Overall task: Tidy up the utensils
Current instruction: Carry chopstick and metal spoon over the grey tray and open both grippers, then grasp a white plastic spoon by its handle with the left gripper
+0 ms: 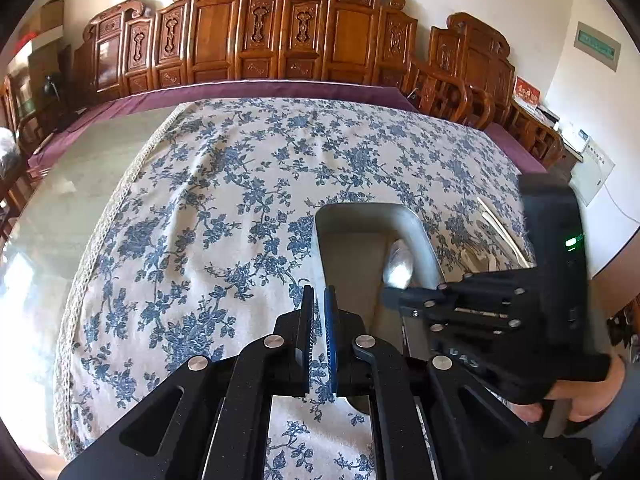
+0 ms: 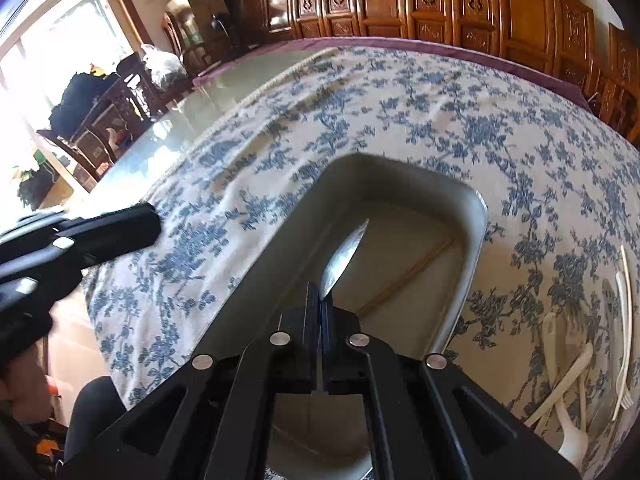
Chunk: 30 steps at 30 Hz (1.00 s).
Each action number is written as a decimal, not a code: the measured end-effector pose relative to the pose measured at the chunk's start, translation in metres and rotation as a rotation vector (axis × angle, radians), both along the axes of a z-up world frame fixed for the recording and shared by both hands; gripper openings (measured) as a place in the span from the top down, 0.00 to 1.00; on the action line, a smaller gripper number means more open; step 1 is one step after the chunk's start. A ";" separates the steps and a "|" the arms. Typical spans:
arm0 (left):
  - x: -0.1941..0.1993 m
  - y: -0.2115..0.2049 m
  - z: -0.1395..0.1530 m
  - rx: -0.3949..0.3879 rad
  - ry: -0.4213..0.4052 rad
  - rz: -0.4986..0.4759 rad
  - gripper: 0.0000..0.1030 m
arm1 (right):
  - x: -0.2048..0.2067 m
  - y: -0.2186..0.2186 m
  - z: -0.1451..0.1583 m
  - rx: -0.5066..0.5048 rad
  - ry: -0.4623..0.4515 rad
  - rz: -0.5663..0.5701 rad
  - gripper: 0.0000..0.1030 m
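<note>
My right gripper (image 2: 321, 300) is shut on a metal spoon (image 2: 344, 256) and holds it over the grey tray (image 2: 476, 216); the spoon's bowl points forward above the tray's inside. A pair of wooden chopsticks (image 2: 408, 276) lies in the tray. In the left wrist view the right gripper (image 1: 394, 292) holds the spoon (image 1: 397, 266) above the tray (image 1: 416, 228). My left gripper (image 1: 319, 312) is nearly shut and empty, just left of the tray's edge. White plastic utensils (image 2: 576, 376) lie on the cloth right of the tray.
A blue floral tablecloth (image 1: 240, 184) covers the table; bare glass tabletop (image 1: 72, 184) lies to the left. Carved wooden chairs (image 1: 280, 32) line the far side. Pale chopsticks (image 1: 500, 224) lie on the cloth right of the tray.
</note>
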<state>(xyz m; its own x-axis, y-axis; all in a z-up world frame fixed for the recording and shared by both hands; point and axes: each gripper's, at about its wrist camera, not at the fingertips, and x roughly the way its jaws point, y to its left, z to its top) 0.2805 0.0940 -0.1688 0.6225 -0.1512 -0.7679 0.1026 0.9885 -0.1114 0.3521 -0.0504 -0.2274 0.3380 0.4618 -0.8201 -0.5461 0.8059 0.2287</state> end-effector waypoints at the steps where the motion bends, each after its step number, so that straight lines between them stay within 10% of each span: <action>1: 0.000 0.000 0.001 -0.003 -0.003 0.001 0.96 | 0.001 -0.001 -0.002 0.002 0.007 -0.005 0.98; 15: -0.016 -0.023 0.008 0.010 -0.013 -0.023 0.95 | -0.006 -0.040 0.012 0.021 -0.039 -0.045 0.94; 24: -0.033 -0.071 0.011 -0.002 -0.022 -0.084 0.64 | -0.049 -0.148 0.046 0.004 -0.157 -0.146 0.94; 30: -0.032 -0.116 0.001 0.016 -0.001 -0.143 0.63 | -0.070 -0.220 0.040 -0.058 -0.203 -0.230 0.94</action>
